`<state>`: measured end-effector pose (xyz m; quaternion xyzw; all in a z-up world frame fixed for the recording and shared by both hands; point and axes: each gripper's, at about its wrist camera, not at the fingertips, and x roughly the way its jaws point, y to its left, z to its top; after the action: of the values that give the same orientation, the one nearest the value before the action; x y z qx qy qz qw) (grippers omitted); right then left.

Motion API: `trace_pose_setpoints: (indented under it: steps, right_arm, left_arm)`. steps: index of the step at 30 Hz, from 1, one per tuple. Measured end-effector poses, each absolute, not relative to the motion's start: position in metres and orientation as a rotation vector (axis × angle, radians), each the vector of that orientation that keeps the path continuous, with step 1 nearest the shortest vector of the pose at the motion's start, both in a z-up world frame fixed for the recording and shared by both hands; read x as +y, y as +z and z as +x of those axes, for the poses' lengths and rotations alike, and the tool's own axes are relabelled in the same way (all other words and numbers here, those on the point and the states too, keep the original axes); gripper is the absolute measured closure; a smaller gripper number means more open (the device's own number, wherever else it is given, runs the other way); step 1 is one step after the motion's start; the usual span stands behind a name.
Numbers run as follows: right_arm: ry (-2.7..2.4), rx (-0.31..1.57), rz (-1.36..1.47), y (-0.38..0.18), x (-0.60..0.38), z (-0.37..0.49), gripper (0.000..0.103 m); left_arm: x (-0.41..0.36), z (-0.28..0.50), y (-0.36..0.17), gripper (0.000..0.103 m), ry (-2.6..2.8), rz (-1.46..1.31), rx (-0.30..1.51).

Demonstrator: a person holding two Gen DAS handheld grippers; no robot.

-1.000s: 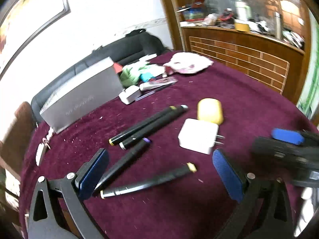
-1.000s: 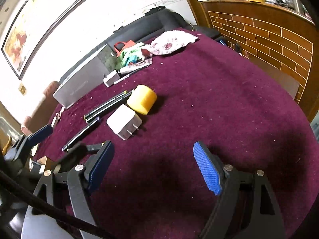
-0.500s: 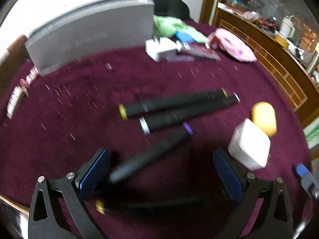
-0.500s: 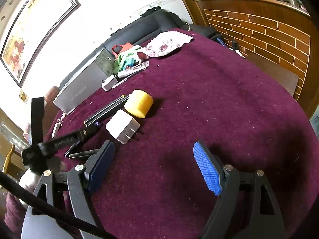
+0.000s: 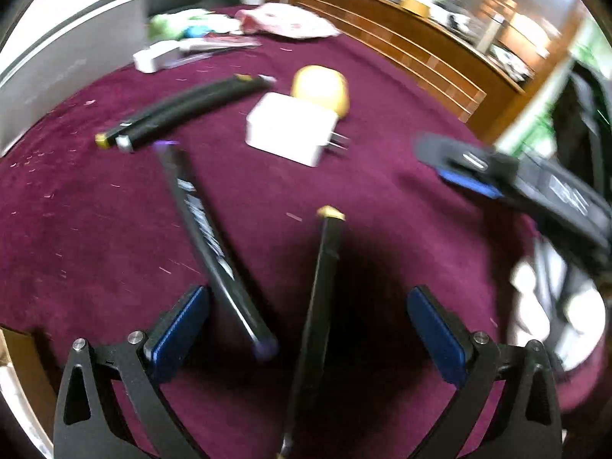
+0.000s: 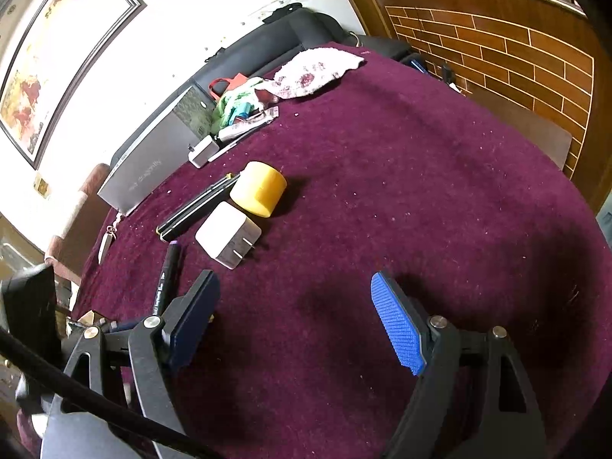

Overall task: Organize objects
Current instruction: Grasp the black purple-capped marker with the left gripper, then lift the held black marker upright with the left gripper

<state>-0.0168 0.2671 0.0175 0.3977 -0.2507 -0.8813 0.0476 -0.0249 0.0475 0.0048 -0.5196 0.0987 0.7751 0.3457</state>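
Note:
Several black markers lie on the maroon tablecloth (image 5: pixel 382 122). My left gripper (image 5: pixel 308 329) is open, low over the cloth; a yellow-capped marker (image 5: pixel 323 294) lies between its jaws and a purple-capped marker (image 5: pixel 206 229) lies just inside the left finger (image 5: pixel 179 325). Two more markers (image 5: pixel 183 105) lie side by side farther off. A white charger plug (image 5: pixel 290 128) and a yellow cylinder (image 5: pixel 321 90) sit beyond. My right gripper (image 6: pixel 294 317) is open and empty over bare cloth, with the plug (image 6: pixel 229 234) and yellow cylinder (image 6: pixel 260 193) ahead on its left.
A grey box (image 6: pixel 153 160) stands at the table's far left edge. A small white adapter (image 6: pixel 202 152), a tube, green items and a floral cloth (image 6: pixel 317 70) lie at the back. A brick-pattern counter (image 6: pixel 516 49) stands to the right. A black sofa is behind.
My left gripper has swung and moved down over the two near markers, so the yellow-capped one now lies between its jaws. The right gripper has barely moved.

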Motion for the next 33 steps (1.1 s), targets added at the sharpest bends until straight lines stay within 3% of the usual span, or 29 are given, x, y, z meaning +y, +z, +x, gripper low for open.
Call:
trace_pose_setpoints:
  steps: [14,17,18,19,22,33]
  right_arm:
    - [-2.680,-0.822,1.233,0.014,0.274,-0.017,0.022]
    - [-2.673,-0.840,1.242,0.013,0.276,-0.017,0.022]
    - [-2.673,-0.840,1.246,0.012,0.276,-0.018,0.022]
    - [-2.674,-0.840,1.247,0.013,0.276,-0.018,0.022]
    - [-2.688,-0.833,1.244,0.013,0.276,-0.019,0.022]
    - [-2.719,-0.828,1.248,0.012,0.279,-0.019,0.022]
  left_arm:
    - [0.096,0.006,-0.002,0.005,2.369,-1.198,0.527]
    - [0.093,0.007,-0.006,0.007,2.389,-1.225,0.455]
    - [0.089,0.008,-0.007,0.011,2.381,-1.241,0.401]
    - [0.087,0.009,-0.007,0.025,2.363,-1.245,0.356]
    - [0.084,0.023,0.003,0.089,2.358,-1.195,0.335]
    - [0.024,0.044,0.011,0.091,2.407,-1.308,0.085]
